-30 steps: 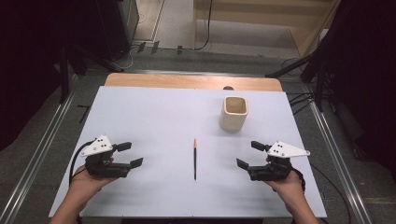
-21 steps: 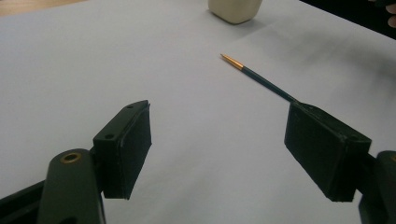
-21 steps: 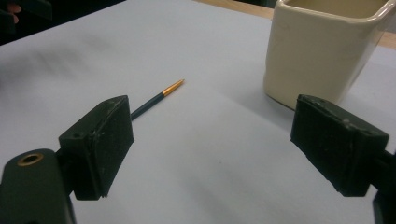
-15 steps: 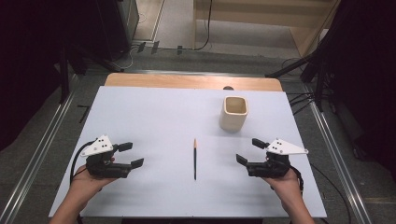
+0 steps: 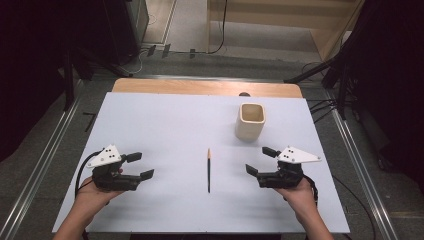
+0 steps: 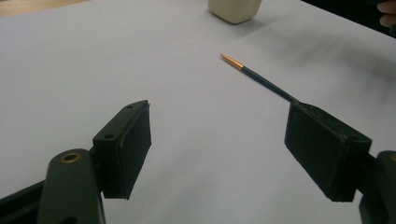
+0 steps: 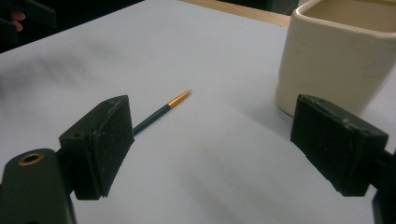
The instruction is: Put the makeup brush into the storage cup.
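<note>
The left gripper [image 5: 137,165] and the right gripper [image 5: 257,161] rest low on the white table [image 5: 165,120] with jaws spread wide and empty, flanking the pencil [image 5: 209,170], likely so either could reach it. The pencil lies flat between them, apart from both, slim and dark with an orange-gold end towards the cream square cup [image 5: 250,120].

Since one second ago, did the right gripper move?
Yes, slightly. The right gripper slid toward the table's near edge, away from the cup, jaws open.
</note>
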Available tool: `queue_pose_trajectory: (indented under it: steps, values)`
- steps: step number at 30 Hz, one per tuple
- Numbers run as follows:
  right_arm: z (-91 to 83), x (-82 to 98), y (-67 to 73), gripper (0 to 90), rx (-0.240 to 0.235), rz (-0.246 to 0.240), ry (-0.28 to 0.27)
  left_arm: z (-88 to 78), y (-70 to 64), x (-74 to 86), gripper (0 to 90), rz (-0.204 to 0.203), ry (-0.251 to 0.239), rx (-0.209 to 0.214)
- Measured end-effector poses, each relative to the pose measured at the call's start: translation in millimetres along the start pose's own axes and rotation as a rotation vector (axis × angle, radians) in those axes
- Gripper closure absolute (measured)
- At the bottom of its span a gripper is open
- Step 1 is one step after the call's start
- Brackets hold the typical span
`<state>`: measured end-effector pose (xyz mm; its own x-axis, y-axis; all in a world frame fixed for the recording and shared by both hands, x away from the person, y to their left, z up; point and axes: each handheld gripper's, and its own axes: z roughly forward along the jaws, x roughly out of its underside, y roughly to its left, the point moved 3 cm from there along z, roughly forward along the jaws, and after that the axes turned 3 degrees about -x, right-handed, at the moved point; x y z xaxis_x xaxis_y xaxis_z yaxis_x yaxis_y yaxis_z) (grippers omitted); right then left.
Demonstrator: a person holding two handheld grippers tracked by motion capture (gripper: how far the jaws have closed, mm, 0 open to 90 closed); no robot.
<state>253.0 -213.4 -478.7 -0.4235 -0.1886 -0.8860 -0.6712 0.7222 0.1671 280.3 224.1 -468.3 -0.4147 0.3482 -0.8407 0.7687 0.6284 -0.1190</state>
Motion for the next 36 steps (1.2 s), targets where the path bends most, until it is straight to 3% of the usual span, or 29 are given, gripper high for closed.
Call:
queue_pose_trajectory:
  steps: [10,36]
  values:
    - [12.8,-5.3,4.0,14.1,-0.020,-0.010,0.004,0.6,0.1,0.1,23.4,-0.013,0.006,0.004]
    - [40.9,-19.7,14.9,14.2,-0.049,-0.038,0.010,1.7,-1.9,0.2,23.3,0.004,0.006,0.008]
